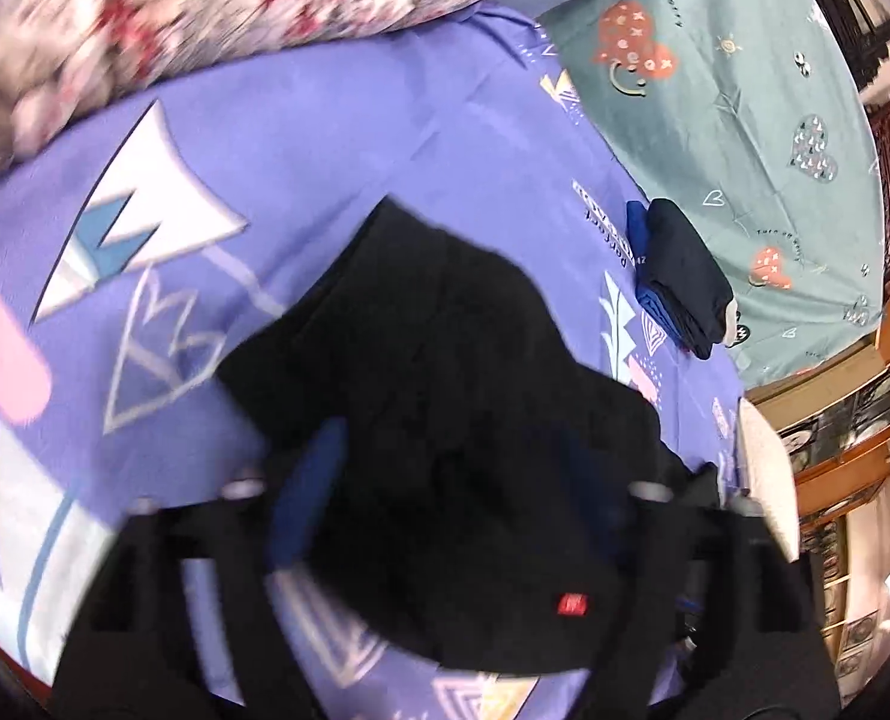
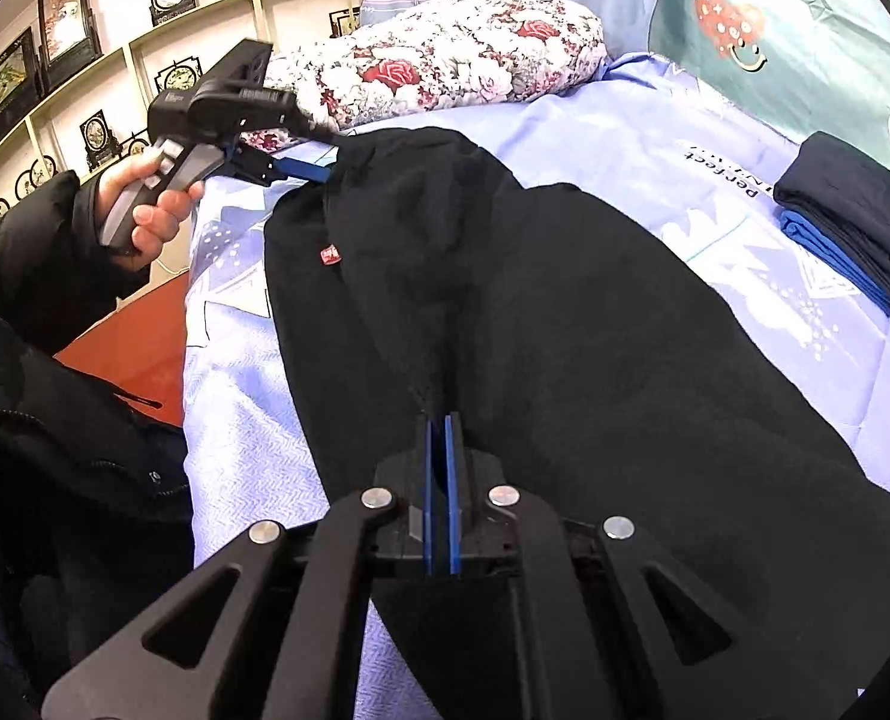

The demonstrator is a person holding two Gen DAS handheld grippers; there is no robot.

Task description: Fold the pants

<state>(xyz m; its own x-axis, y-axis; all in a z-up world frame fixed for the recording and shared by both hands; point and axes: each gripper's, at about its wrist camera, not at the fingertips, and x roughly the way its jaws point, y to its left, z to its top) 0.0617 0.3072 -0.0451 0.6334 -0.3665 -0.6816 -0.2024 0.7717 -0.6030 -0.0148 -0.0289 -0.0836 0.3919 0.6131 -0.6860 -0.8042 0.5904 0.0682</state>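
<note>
Black pants [image 1: 445, 360] [image 2: 565, 330] lie spread on a purple patterned bedsheet [image 1: 325, 138] [image 2: 595, 126], with a small red tag [image 1: 571, 603] [image 2: 329, 254] near the waist. My left gripper [image 1: 454, 444] stands open and wide at the waist end. Its left blue finger [image 1: 310, 480] shows beside the cloth, and black fabric covers the other finger. In the right wrist view a hand holds the left gripper [image 2: 319, 171] at the pants' far edge. My right gripper [image 2: 442, 420] is shut on a raised ridge of the pants' fabric.
A folded stack of dark and blue clothes [image 1: 679, 276] [image 2: 853, 210] sits on the bed to the right. A floral quilt [image 1: 205, 12] [image 2: 457, 60] lies at the head. A person's black jacket [image 2: 55, 420] and red floor [image 2: 127, 348] border the bed's left edge.
</note>
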